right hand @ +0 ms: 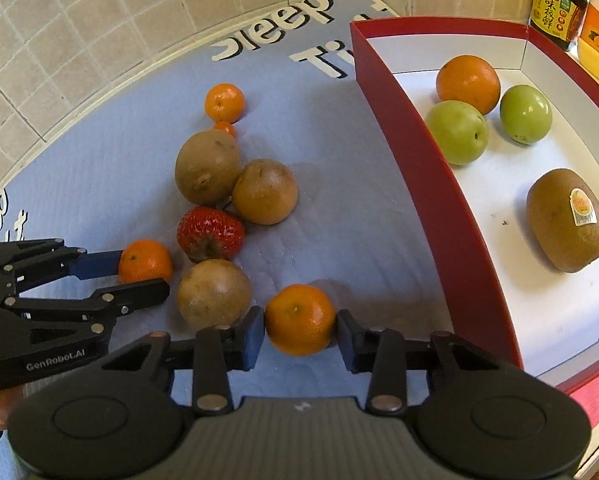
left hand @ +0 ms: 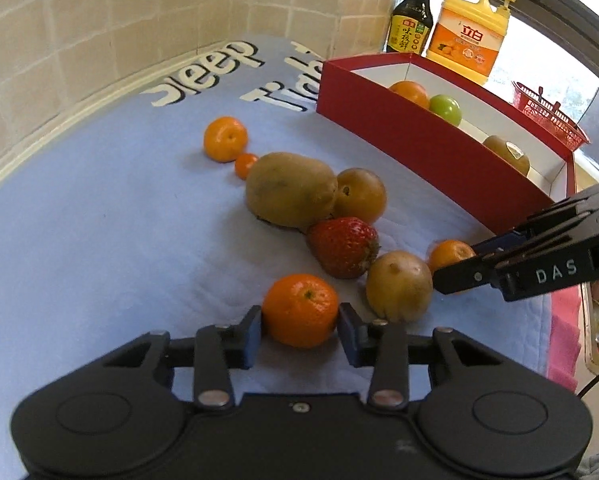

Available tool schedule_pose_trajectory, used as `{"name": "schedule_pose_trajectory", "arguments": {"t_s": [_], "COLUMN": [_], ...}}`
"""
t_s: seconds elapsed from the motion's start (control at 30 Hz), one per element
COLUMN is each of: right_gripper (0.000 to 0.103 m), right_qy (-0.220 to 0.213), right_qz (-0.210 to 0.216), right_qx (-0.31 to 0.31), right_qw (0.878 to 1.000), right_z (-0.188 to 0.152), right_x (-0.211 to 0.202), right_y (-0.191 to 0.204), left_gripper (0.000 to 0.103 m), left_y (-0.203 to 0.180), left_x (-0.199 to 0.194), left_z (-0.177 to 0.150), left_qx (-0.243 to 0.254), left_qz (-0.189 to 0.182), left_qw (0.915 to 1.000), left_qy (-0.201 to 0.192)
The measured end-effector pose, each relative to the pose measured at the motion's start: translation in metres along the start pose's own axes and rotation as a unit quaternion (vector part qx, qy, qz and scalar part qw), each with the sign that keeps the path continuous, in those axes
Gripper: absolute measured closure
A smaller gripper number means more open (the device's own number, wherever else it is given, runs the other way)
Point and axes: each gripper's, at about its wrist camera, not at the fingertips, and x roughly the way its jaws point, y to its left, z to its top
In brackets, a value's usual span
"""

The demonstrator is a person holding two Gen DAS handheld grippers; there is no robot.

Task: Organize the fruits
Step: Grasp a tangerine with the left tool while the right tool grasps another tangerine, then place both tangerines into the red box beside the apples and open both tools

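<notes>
Orange mandarins [left hand: 300,310] [right hand: 299,319] pinched in left claw [left hand: 299,330] and right claw [right hand: 300,336] (contact edges half hidden).

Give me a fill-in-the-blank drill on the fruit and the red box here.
The red box holds ___ green fruits.
The kiwi in the box bears a ___.
The only red fruit on the blue cloth is a ___.
Missing words: two; sticker; strawberry.
</notes>
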Motion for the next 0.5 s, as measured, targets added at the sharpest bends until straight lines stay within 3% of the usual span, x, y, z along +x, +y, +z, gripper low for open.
{"name": "schedule_pose_trajectory", "arguments": {"t_s": [0.13, 0.27, 0.4, 0.5], "right_gripper": [0.063, 0.063, 0.063, 0.063], "right_qy": [-0.008, -0.043, -0.123, -0.202], "right_qz": [0.01, 0.017, 0.006, -0.032], "right_qx": [0.013, 0.014, 0.007, 0.004], "right_qw": [1.0, 0.999, 0.992, 0.979], "right_z": [-0.001, 0.005, 0.029, 0.051], "right_x": [-0.004, -0.03, -0.084, -0.131], "right_y": [-0.003, -0.005, -0.017, -0.035], "left_gripper": [0.056, 0.057, 0.056, 0.056], "left_y": [-0.004, -0.014, -0.035, -0.06], "left_x": [-0.013, -0.044, -0.079, -0.101], "left_z": [0.001, 0.024, 0.071, 0.114], "left_qx": [0.004, 0.022, 0.056, 0.073], "left_qz": [0.009, 0.014, 0.044, 0.036], "left_qw": [0.9997, 0.9968, 0.9849, 0.972], "left_qy": [-0.023, -0.076, -0.158, -0.221]}}
